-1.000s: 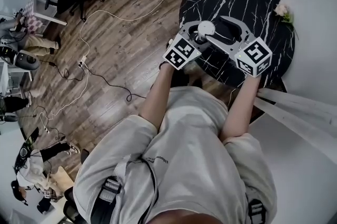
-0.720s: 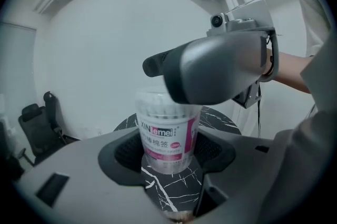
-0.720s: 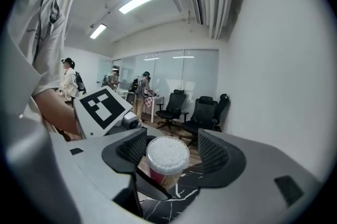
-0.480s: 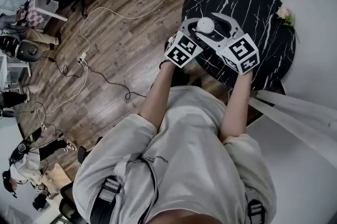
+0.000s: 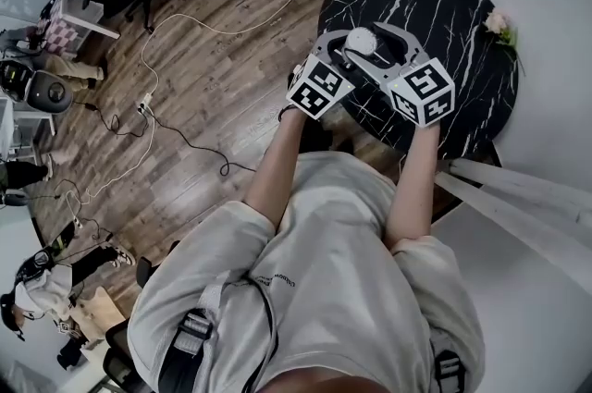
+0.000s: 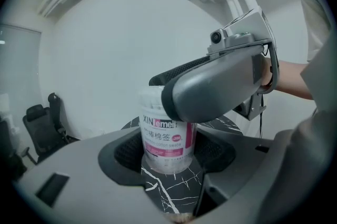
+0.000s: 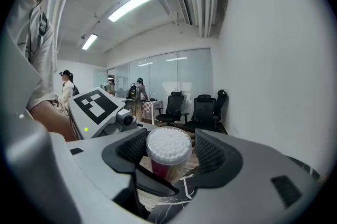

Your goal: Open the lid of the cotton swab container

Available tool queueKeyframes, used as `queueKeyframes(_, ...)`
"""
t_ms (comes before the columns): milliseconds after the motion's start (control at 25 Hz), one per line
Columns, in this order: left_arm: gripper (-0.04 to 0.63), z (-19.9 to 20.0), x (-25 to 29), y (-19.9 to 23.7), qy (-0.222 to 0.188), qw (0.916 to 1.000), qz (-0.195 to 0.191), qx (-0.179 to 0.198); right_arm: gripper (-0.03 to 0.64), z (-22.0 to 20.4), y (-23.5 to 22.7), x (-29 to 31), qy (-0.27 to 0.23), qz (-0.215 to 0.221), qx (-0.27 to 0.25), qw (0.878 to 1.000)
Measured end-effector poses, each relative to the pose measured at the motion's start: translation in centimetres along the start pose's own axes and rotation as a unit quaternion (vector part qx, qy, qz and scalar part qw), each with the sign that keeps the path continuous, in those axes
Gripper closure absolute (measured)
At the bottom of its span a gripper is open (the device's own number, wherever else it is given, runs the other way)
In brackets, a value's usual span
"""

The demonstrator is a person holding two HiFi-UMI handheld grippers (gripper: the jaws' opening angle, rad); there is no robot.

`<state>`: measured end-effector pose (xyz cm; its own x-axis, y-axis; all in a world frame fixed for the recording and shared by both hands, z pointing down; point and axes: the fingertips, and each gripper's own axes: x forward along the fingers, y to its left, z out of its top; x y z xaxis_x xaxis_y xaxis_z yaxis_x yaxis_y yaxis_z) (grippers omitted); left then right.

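While the left gripper (image 6: 169,162) holds the cotton swab container (image 6: 167,141) by its lower body, pads pressed against both sides of the label, the right gripper (image 7: 169,157) has swung in from the side. A second ago it stood well apart from the container, out toward the near edge of the round black marble table (image 5: 435,3). Half a second ago it was already close, and now its jaws sit on either side of the container's top. In the right gripper view the lid (image 7: 168,141) lies between the two ribbed pads. They are narrowed around the lid but not clearly clamped on it, since a thin gap shows on one side. White swab tips are visible at the top, apparently through a clear cover, so the lid seems to be still on. The left gripper view cannot confirm this, because one jaw of the right gripper crosses in front of the upper part of the container. The container itself has not moved and stands upright near the table's left edge. The approach looks finished, with the body braced and the lid bracketed. The next step is probably to close on the lid and pull or twist it off. If the lid is gripped off-centre, the container could tilt in the lower hold.
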<state>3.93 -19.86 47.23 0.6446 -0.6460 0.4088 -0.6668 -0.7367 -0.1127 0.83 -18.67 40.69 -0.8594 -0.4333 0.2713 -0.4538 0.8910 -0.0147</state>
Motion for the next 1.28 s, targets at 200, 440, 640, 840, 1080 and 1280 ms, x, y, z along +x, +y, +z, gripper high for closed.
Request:
queueKeyframes(200, 0.325, -0.1, 0.3, -0.1, 0.007, 1.0000, 0.004, 0.001, 0.319, 0.5, 0.3, 0.1, -0.018, 0.012, 0.027, 0.999)
queueKeyframes(440, 0.325, -0.2, 0.8, -1.1, 0.009, 0.9999, -0.002, 0.005, 0.319, -0.4, 0.0, -0.3, -0.002, -0.004, 0.013, 1.000)
queueKeyframes(640, 0.325, 0.2, 1.1, -1.8, 0.005, 0.9999, -0.008, 0.011, 0.319, -0.8, -0.3, -0.7, 0.000, -0.015, 0.014, 1.000)
queueKeyframes(840, 0.325, -0.2, 0.9, -1.9, 0.010, 0.9999, -0.007, 0.010, 0.319, -1.2, -0.3, -0.6, 0.006, -0.004, 0.044, 0.999)
queueKeyframes(1080, 0.325, -0.3, 0.7, -1.6, 0.008, 0.9999, -0.005, 0.005, 0.319, -1.1, -0.3, -0.3, 0.001, -0.006, 0.060, 0.998)
queueKeyframes(1280, 0.327, -0.2, 0.6, -1.2, 0.001, 1.0000, -0.004, -0.002, 0.319, -0.7, -0.3, -0.1, 0.000, -0.010, 0.057, 0.998)
